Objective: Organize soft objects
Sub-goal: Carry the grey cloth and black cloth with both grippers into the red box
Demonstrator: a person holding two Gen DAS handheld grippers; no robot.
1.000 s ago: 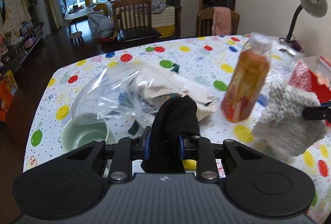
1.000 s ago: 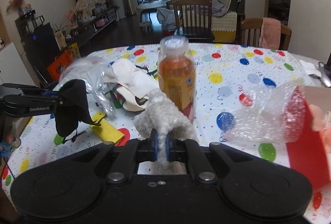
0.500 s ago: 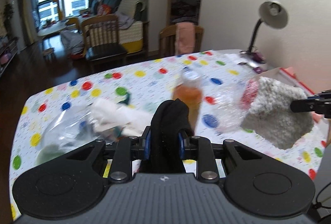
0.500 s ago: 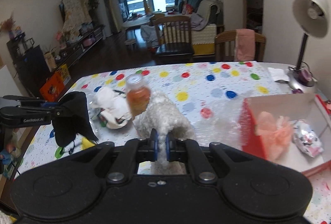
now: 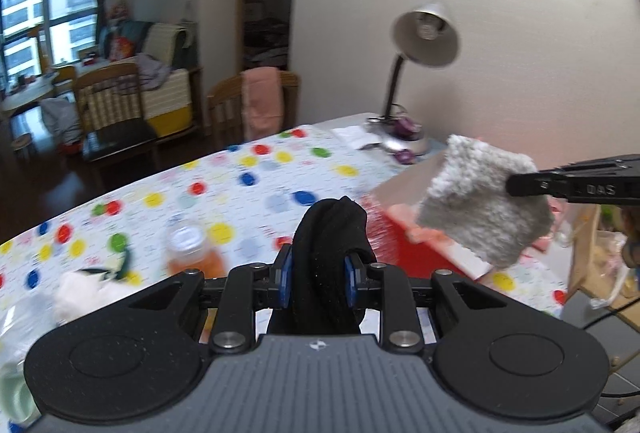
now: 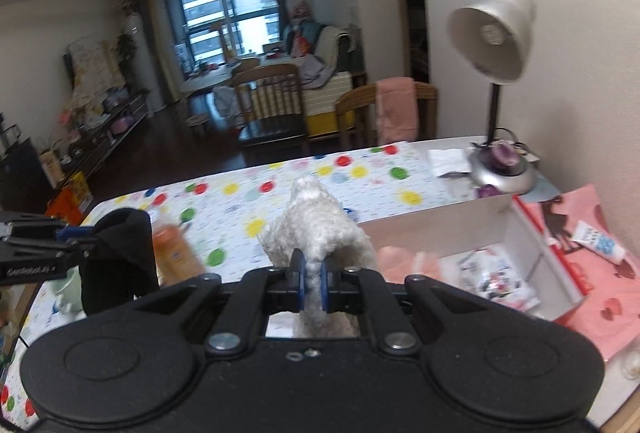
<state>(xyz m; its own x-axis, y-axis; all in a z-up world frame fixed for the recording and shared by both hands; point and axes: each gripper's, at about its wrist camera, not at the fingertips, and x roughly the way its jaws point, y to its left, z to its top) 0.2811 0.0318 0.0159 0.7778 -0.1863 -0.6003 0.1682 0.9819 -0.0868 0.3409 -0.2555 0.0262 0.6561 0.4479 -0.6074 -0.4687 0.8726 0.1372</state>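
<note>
The left gripper (image 5: 318, 283) has its blue-padded fingers (image 5: 285, 281) clamped on a bunched black cloth (image 5: 329, 257), which bulges up above the fingertips and hangs down behind them, held clear of the tabletop (image 5: 248, 189) with its coloured dots. Off to the right of those fingers, the right gripper (image 6: 314, 283) pinches a fluffy white cloth (image 6: 316, 225) between fingers pressed close together; the cloth rises in a peak ahead of the tips. From the left wrist view this white cloth (image 5: 480, 209) hangs in the air above a red-sided open box (image 5: 404, 245), just right of the left fingers. Seen over the right gripper, the box (image 6: 520, 233) lies ahead and to the right of its fingers, with pink fabric (image 6: 412, 259) and small packets inside. An orange bottle (image 5: 192, 253) stands blurred on the tabletop ahead and left of the left fingers, and a desk lamp (image 6: 494, 81) stands far beyond the box.
</note>
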